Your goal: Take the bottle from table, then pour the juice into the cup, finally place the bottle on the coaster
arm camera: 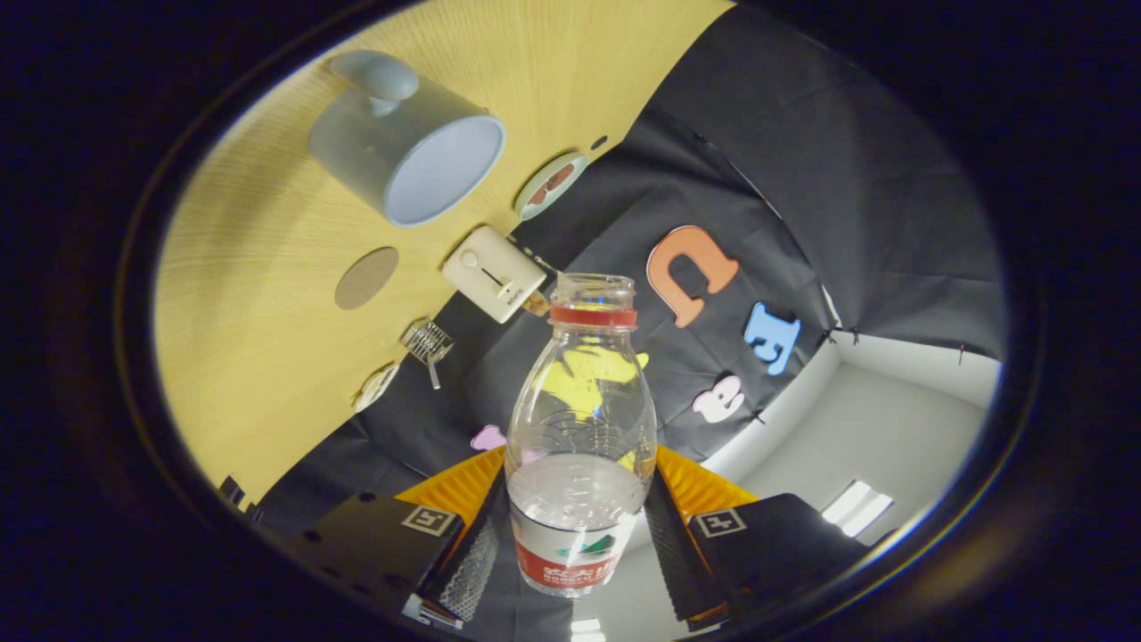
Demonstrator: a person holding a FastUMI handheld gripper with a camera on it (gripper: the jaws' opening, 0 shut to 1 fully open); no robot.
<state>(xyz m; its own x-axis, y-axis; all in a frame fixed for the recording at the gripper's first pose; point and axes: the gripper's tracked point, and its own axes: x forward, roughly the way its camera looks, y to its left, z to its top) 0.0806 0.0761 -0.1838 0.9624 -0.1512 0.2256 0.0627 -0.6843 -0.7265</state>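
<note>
Now one bottle (581,446) in claw (575,544), one cup (406,138).

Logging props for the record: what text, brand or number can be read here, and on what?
Label on the bottle, which the gripper is shut on: print too blurred to read.
White box beside the mug: markings too small to read.
Nothing else legible.

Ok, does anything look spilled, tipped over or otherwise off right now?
Nothing looks spilled or broken. The clear plastic bottle with the red neck ring sits uncapped between the fingers of the hand-held gripper, which press on its sides. The grey mug and round brown coaster sit apart on the yellow wooden table.
</note>
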